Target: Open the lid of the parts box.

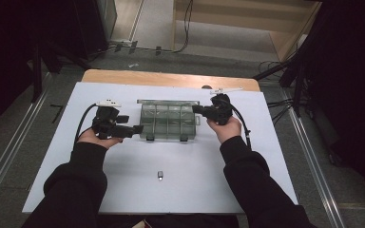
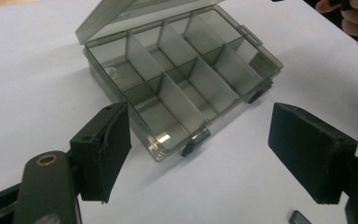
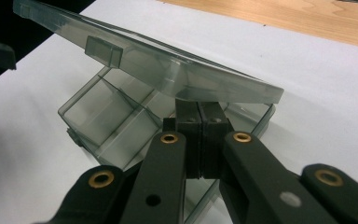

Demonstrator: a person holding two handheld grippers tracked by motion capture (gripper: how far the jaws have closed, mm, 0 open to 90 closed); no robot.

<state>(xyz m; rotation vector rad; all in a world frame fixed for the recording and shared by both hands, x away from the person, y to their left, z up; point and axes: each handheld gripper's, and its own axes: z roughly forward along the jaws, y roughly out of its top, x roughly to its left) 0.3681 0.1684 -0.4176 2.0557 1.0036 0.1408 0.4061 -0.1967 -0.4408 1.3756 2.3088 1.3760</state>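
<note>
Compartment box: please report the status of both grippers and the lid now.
Left gripper open, near box corner. Right gripper shut, under lid. Compartment box open, compartments look empty. Nothing in the way.

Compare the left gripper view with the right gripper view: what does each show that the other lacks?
Left gripper view: the box's open compartments seen from above, its front latches, and the left gripper with jaws wide apart. Right gripper view: the right gripper with jaws pressed together just under the edge of the raised lid, plus a wooden strip beyond the mat. Both share the clear box and the white mat.
</note>
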